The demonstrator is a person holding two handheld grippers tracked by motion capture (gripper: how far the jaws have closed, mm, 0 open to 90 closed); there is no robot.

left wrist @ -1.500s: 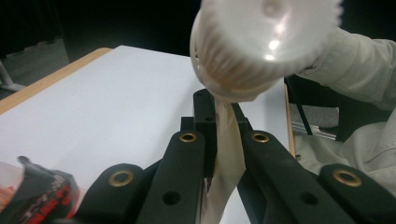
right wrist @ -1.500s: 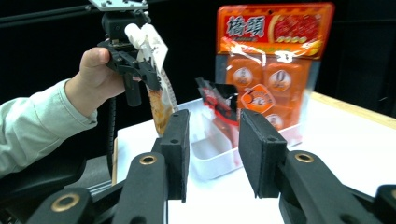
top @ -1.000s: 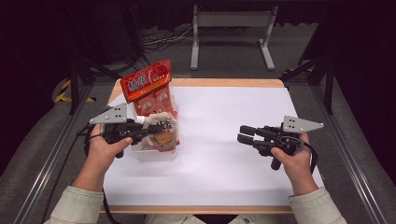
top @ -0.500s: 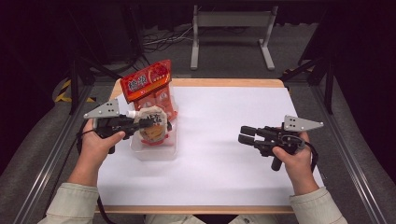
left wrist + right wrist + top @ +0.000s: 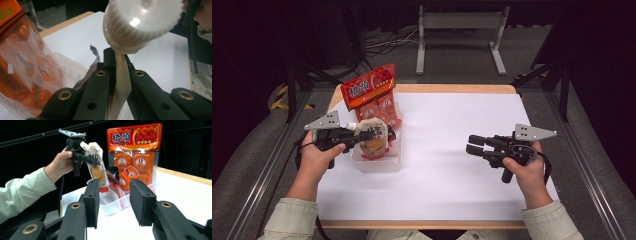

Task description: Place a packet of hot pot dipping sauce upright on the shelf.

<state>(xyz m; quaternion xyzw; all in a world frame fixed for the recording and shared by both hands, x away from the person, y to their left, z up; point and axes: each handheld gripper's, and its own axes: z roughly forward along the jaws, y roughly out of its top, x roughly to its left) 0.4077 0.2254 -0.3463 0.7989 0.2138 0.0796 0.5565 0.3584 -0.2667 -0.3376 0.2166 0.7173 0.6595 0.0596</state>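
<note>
A white spouted pouch (image 5: 373, 137) with a white screw cap (image 5: 142, 22) hangs over a clear plastic bin (image 5: 377, 162) at the table's left. My left gripper (image 5: 387, 135) is shut on it just below the spout, and the flat pouch is pinched between the black jaws (image 5: 117, 57). In the right gripper view the pouch (image 5: 96, 162) hangs with its lower end near the bin's rim (image 5: 110, 205). An orange snack pack (image 5: 369, 92) stands upright at the bin's far end. My right gripper (image 5: 472, 144) rests open at the table's right, with nothing between its pads (image 5: 115, 195).
A small dark red packet (image 5: 113, 178) leans inside the bin. White paper (image 5: 452, 125) covers the wooden table top. A metal stand (image 5: 459, 35) and cables lie on the floor beyond the far edge.
The left hand has shifted a little left and lower with the pouch, which now hangs closer over the bin. The right hand has kept still.
</note>
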